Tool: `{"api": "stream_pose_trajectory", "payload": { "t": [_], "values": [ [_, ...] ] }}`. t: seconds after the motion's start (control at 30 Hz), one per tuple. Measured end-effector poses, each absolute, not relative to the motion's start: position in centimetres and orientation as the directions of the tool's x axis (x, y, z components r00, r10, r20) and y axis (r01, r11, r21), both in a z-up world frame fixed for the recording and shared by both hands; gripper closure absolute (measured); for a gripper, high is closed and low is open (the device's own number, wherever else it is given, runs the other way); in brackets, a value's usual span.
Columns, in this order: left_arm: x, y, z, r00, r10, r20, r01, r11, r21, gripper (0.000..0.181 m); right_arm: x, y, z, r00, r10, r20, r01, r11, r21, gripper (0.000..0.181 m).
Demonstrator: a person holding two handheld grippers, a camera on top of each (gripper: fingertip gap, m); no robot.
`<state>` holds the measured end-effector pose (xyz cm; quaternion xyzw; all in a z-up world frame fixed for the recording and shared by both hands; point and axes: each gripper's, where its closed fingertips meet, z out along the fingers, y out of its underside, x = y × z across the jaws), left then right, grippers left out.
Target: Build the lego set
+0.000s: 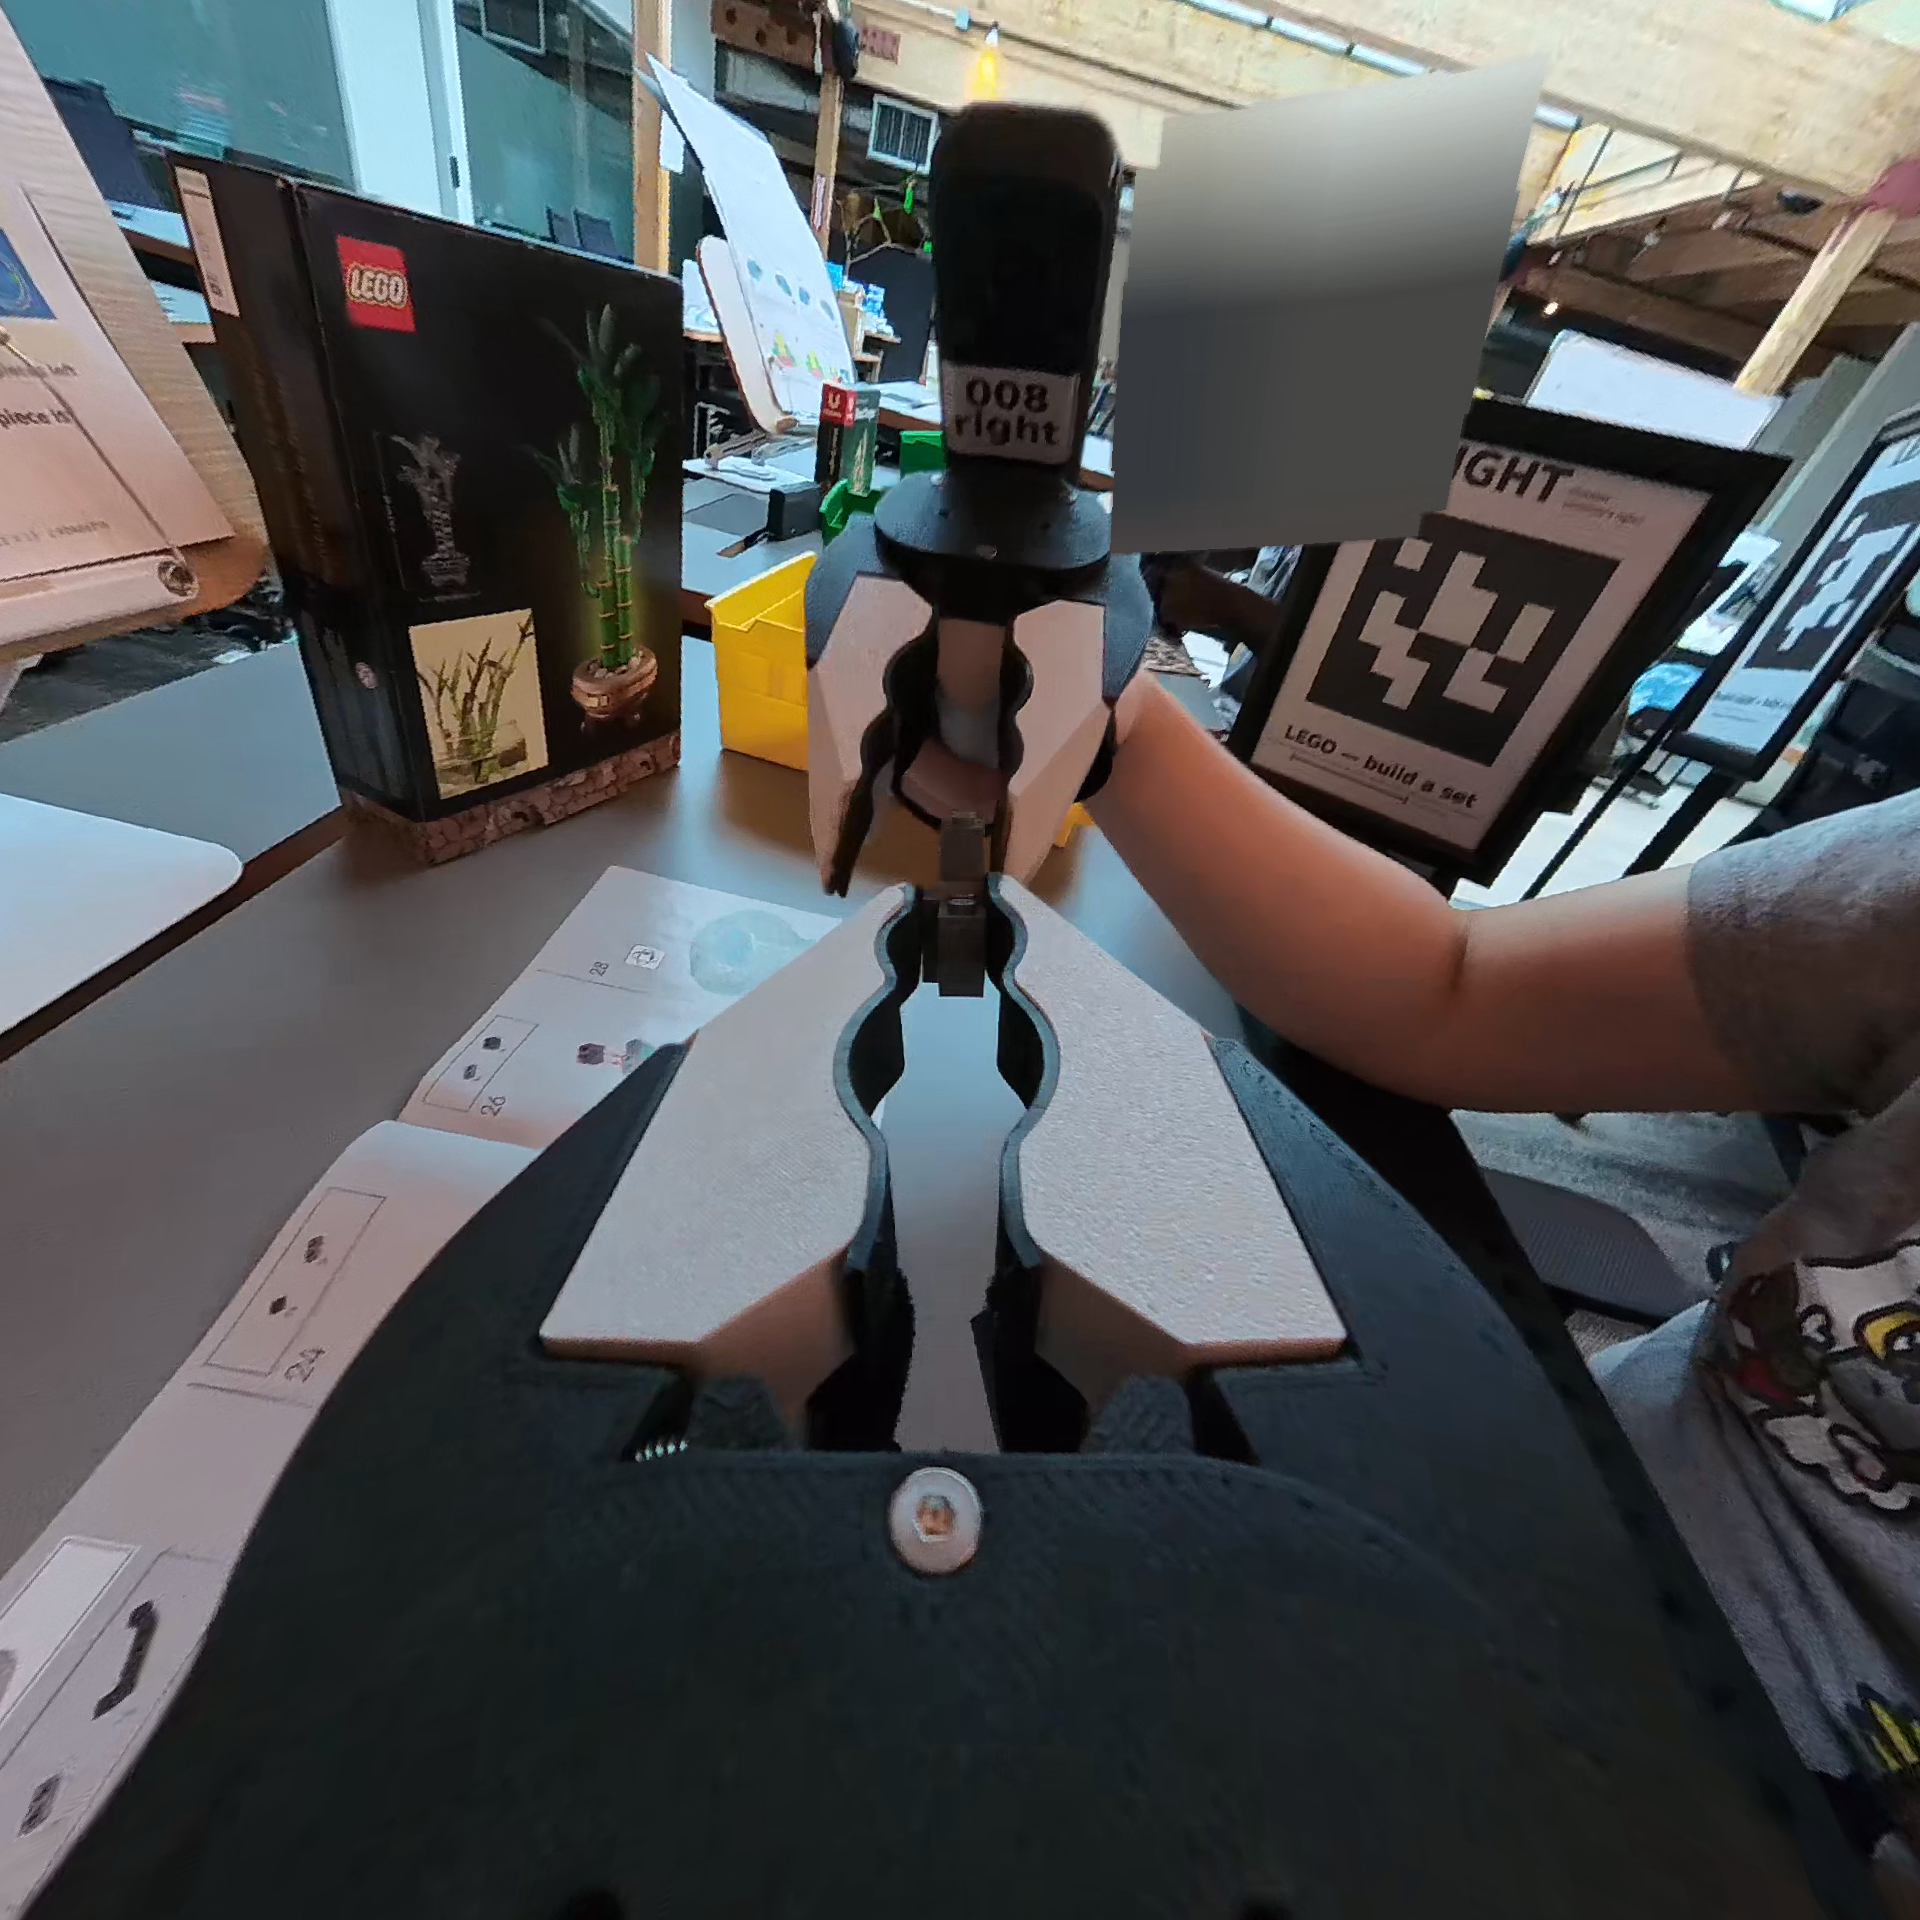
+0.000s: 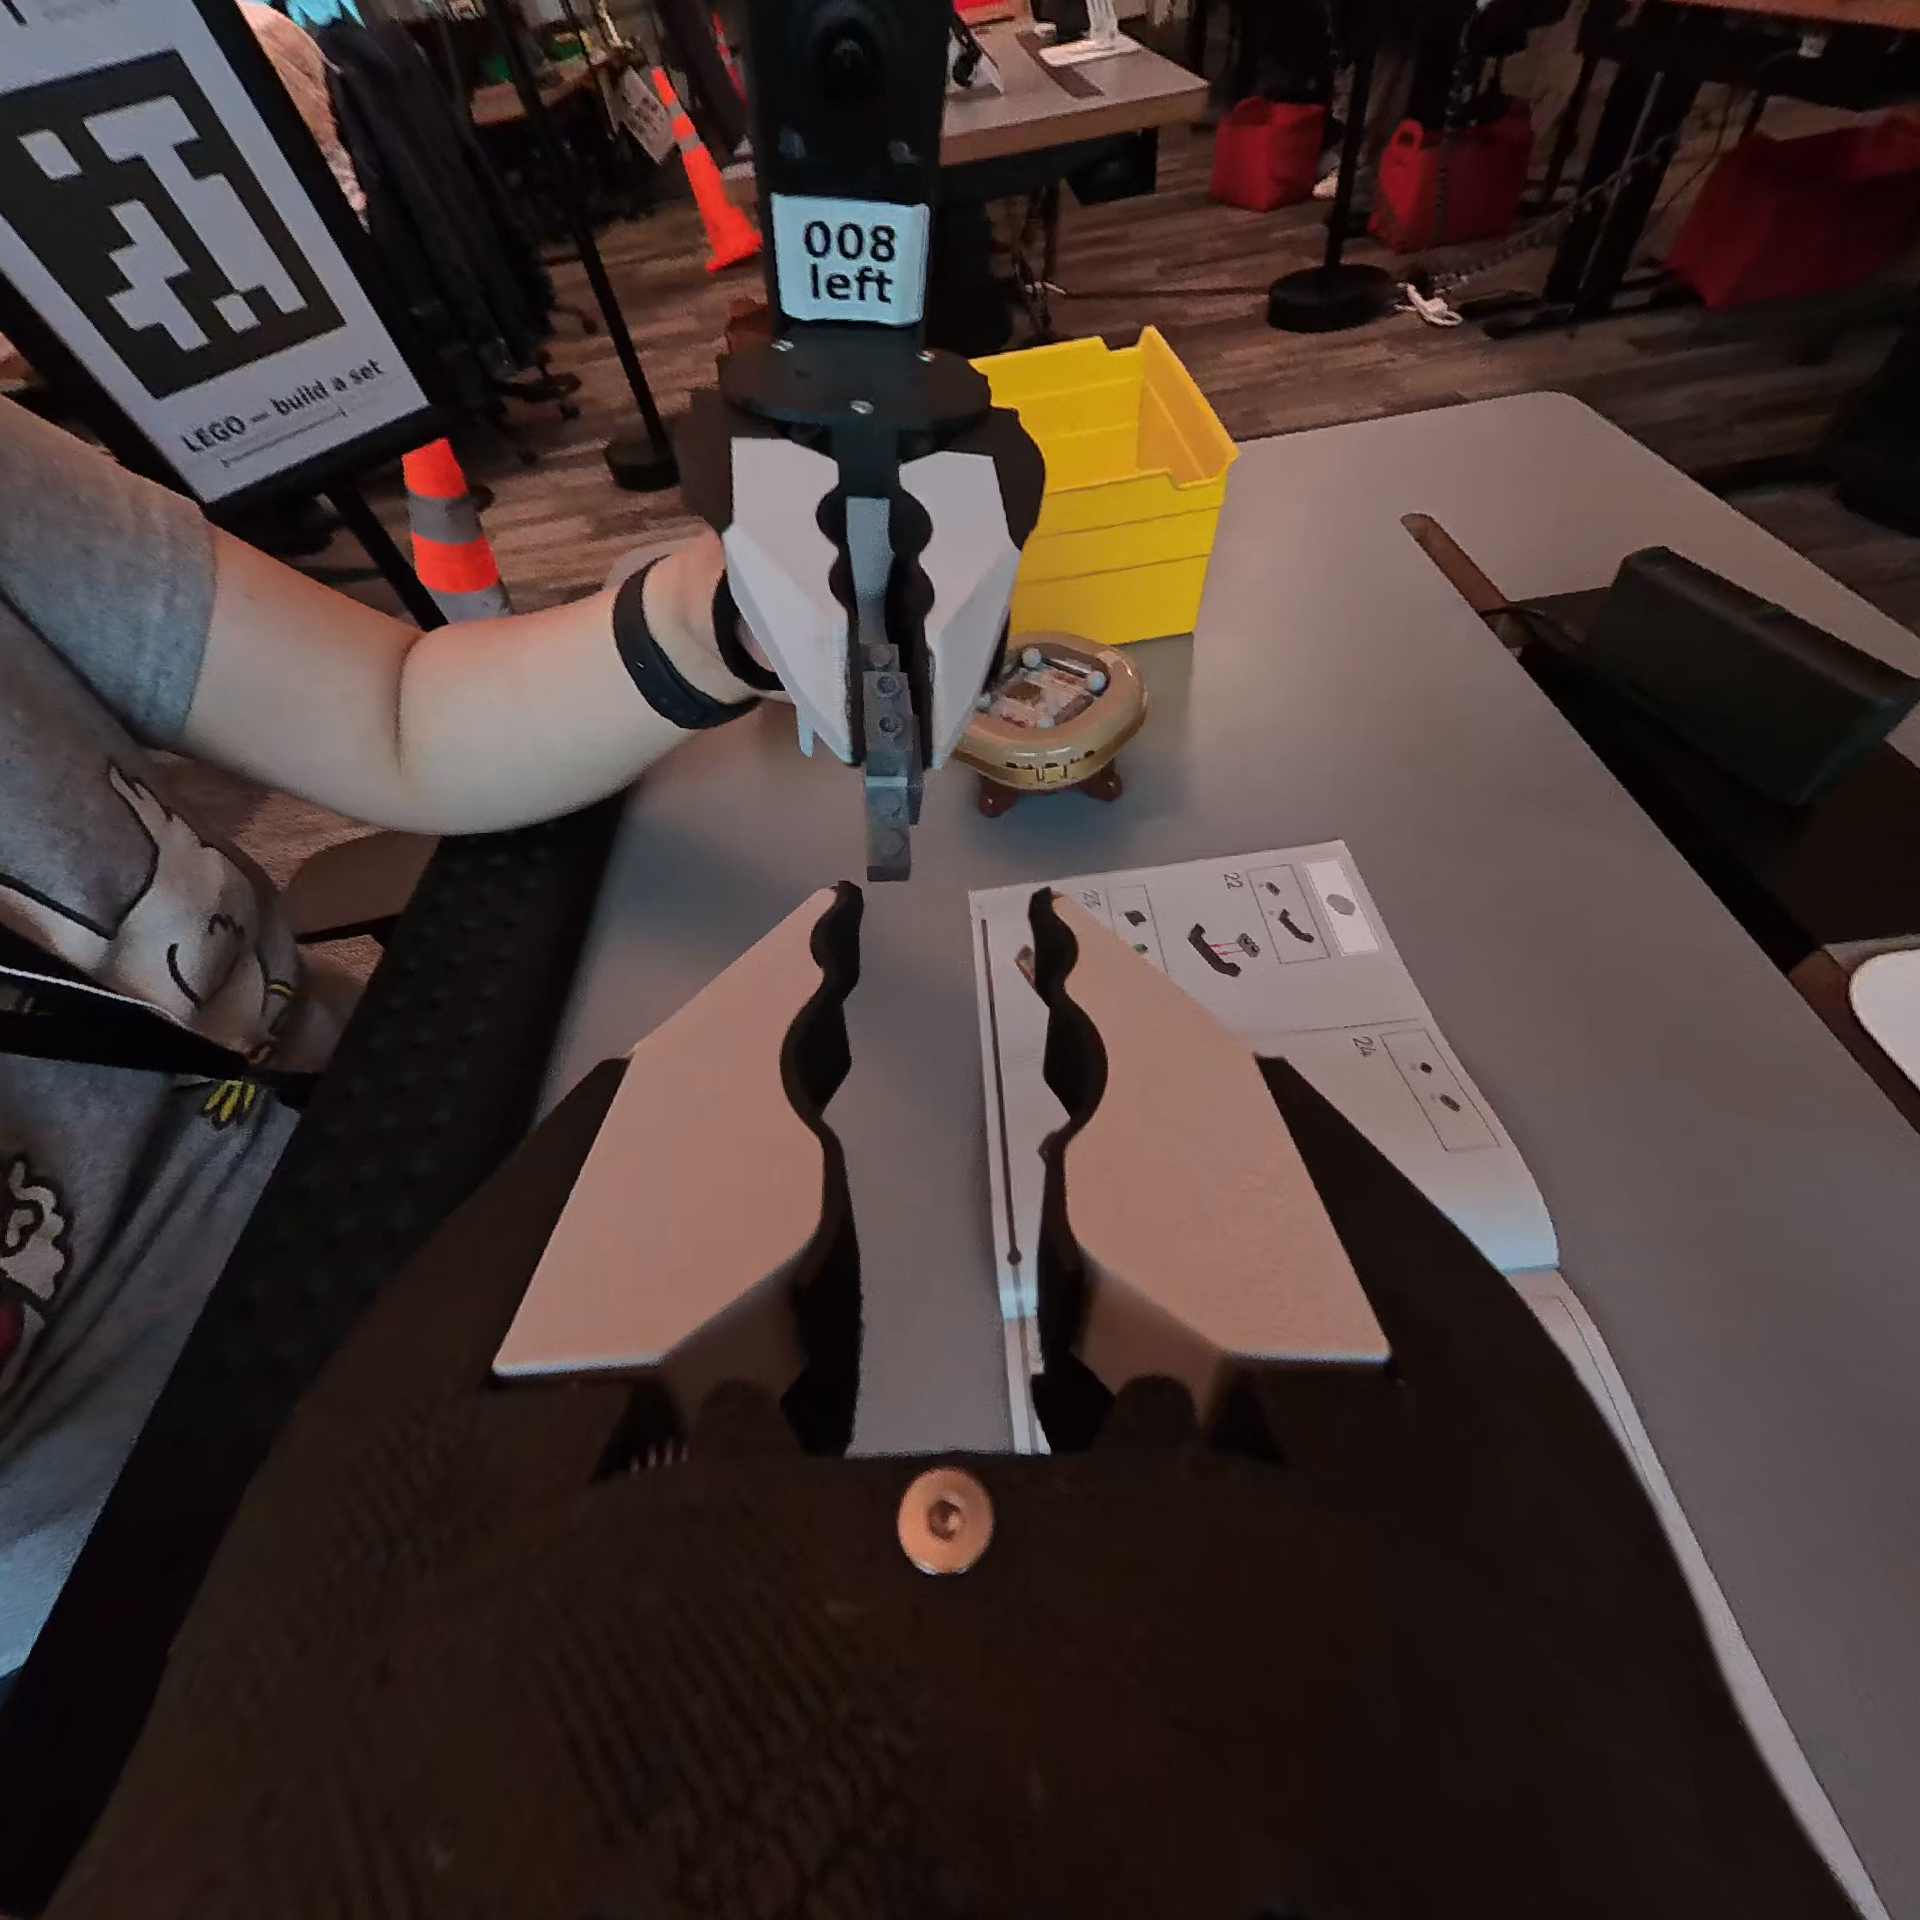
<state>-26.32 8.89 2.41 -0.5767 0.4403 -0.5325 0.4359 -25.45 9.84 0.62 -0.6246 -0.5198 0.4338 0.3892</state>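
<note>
Left gripper [image 1: 958, 914] clamps stacked grey brick column [image 2: 891, 774]; right gripper [image 2: 945, 909], jaws parted, likely empty. Align squarely before pinching.

Daylight comes through windows [image 1: 187, 94] behind the box [image 1: 488, 520] in the left wrist view, bright and a little washed out there. The right wrist view is dimmer, with the floor [image 2: 1195, 281] dark. The table [image 2: 1351, 727] shows soft sheen and faint shadows. Both views bulge at the edges, bending straight lines. Near fingers [image 1: 727, 1164] look sharp; the far background is soft.
</note>
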Motion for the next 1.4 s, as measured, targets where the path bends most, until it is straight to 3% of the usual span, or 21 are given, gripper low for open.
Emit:
{"api": "stream_pose_trajectory", "payload": {
  "t": [0.3,0.37,0.5,0.53,0.6,0.67,0.97,1.4],
  "values": [
    [-26.4,8.9,2.9,0.024,-0.965,0.260,-0.013,-0.261,-0.965,0.173,-27.0,8.7,1.4,-0.016,0.983,-0.181,0.241,-0.172,-0.955,0.160],
    [-26.4,8.9,2.8,0.027,-0.965,0.259,-0.012,-0.260,-0.966,0.172,-27.1,8.8,1.6,-0.026,0.981,-0.190,0.220,-0.180,-0.959,0.175],
    [-26.3,8.8,2.8,0.021,-0.964,0.263,-0.009,-0.264,-0.965,0.172,-27.0,8.7,1.7,-0.036,0.977,-0.210,0.222,-0.197,-0.955,0.175],
    [-26.2,8.9,2.7,0.026,-0.964,0.266,-0.014,-0.266,-0.964,0.169,-26.8,9.0,1.7,-0.024,0.975,-0.220,0.221,-0.210,-0.953,0.175],
    [-26.4,9.6,2.2,0.079,-0.961,0.266,-0.043,-0.270,-0.962,0.145,-26.4,9.2,1.5,-0.013,0.968,-0.251,0.232,-0.241,-0.942,0.175],
    [-27.0,10.2,1.8,0.116,-0.960,0.254,-0.066,-0.263,-0.963,0.139,-25.7,10.0,1.0,0.024,0.962,-0.273,0.240,-0.271,-0.932,0.175],
    [-28.0,11.1,1.5,0.065,-0.906,0.418,-0.022,-0.420,-0.907,0.148,-23.7,11.2,0.5,0.060,0.925,-0.376,0.220,-0.380,-0.899,0.175],
    [-26.4,9.5,0.9,0.019,-0.919,0.395,-0.077,-0.395,-0.915,0.151,-23.7,10.1,1.9,0.073,0.949,-0.307,0.254,-0.315,-0.914,0.175]
  ]
}}
